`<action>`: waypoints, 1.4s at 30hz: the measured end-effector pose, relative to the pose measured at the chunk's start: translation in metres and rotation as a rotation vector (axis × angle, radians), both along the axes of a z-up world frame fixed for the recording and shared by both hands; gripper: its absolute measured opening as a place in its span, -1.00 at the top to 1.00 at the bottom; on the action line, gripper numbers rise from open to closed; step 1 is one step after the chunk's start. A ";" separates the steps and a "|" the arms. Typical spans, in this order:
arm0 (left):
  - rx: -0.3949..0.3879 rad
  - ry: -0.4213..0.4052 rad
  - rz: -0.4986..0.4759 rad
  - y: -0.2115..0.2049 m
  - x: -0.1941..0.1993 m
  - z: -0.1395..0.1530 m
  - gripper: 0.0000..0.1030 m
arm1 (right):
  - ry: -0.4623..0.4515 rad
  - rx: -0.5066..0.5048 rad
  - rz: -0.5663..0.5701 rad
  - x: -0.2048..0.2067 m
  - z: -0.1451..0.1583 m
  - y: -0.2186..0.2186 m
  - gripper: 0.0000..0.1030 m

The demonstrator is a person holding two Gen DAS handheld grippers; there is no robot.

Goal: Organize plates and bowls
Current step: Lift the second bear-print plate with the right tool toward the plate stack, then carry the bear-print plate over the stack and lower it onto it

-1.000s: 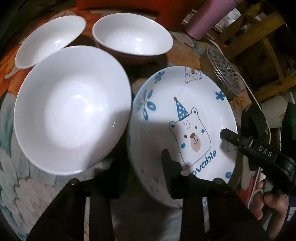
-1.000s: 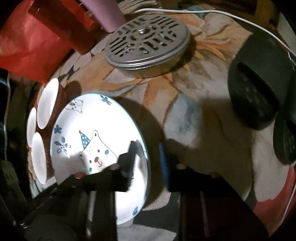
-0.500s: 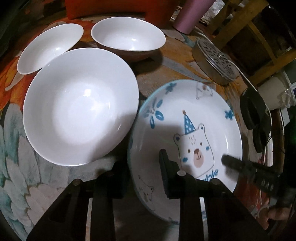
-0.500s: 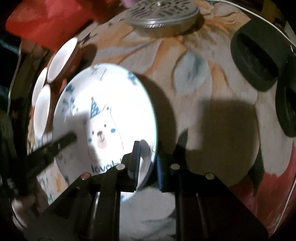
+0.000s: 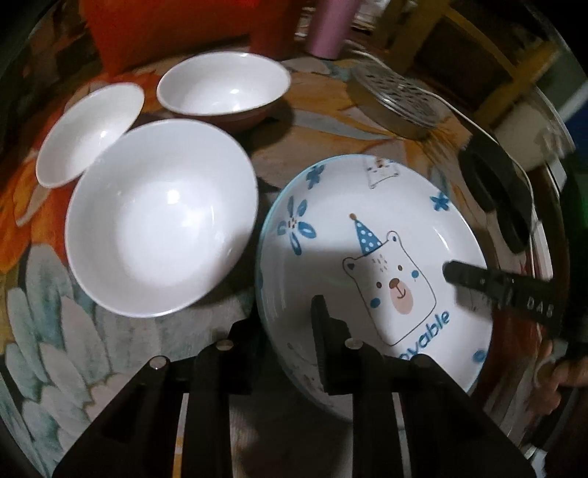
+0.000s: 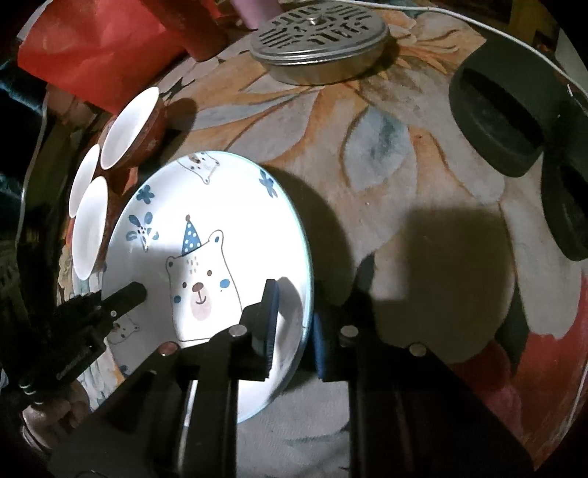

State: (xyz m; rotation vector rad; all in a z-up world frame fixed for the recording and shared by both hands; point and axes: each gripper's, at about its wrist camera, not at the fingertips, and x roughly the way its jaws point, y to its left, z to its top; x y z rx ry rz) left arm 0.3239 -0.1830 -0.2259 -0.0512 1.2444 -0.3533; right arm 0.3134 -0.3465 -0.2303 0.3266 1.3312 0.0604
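A white plate with a blue bear print (image 5: 367,220) (image 6: 220,206) lies right of a large white bowl (image 5: 161,235). Behind these stand a smaller white bowl with a brown outside (image 5: 224,88) and a shallow white dish (image 5: 92,128). My left gripper (image 5: 288,342) straddles the plate's left rim and its jaws are closing, one finger inside the plate and one outside. My right gripper (image 6: 294,331) is shut on the plate's right rim; its inner finger (image 5: 477,279) shows in the left wrist view. The plate's right side casts a wide shadow on the cloth.
A perforated metal tin (image 6: 319,40) stands at the back, with a white cable (image 6: 514,40) past it. Two black round objects (image 6: 499,117) (image 6: 566,213) lie to the right. A pink cup (image 5: 327,33) and a red bag (image 6: 92,47) stand behind the bowls. A hand (image 5: 555,371) holds the right gripper.
The left gripper has rolled and its jaws have narrowed around the plate's left rim. The right gripper slid along the right rim, then held still.
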 end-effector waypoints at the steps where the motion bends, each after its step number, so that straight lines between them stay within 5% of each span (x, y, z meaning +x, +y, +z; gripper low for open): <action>1: -0.005 -0.003 -0.009 0.001 -0.002 0.004 0.55 | 0.000 -0.002 0.003 -0.002 0.002 -0.001 0.67; 13: 0.010 -0.032 -0.125 -0.011 -0.026 0.041 0.56 | -0.003 0.001 0.013 -0.050 0.044 -0.006 0.68; 24: 0.032 -0.070 -0.308 -0.059 -0.069 0.074 0.56 | 0.003 0.044 -0.165 -0.117 0.069 -0.043 0.68; 42: 0.009 0.001 -0.550 -0.138 -0.159 0.066 0.56 | 0.063 0.030 -0.406 -0.238 0.068 -0.096 0.68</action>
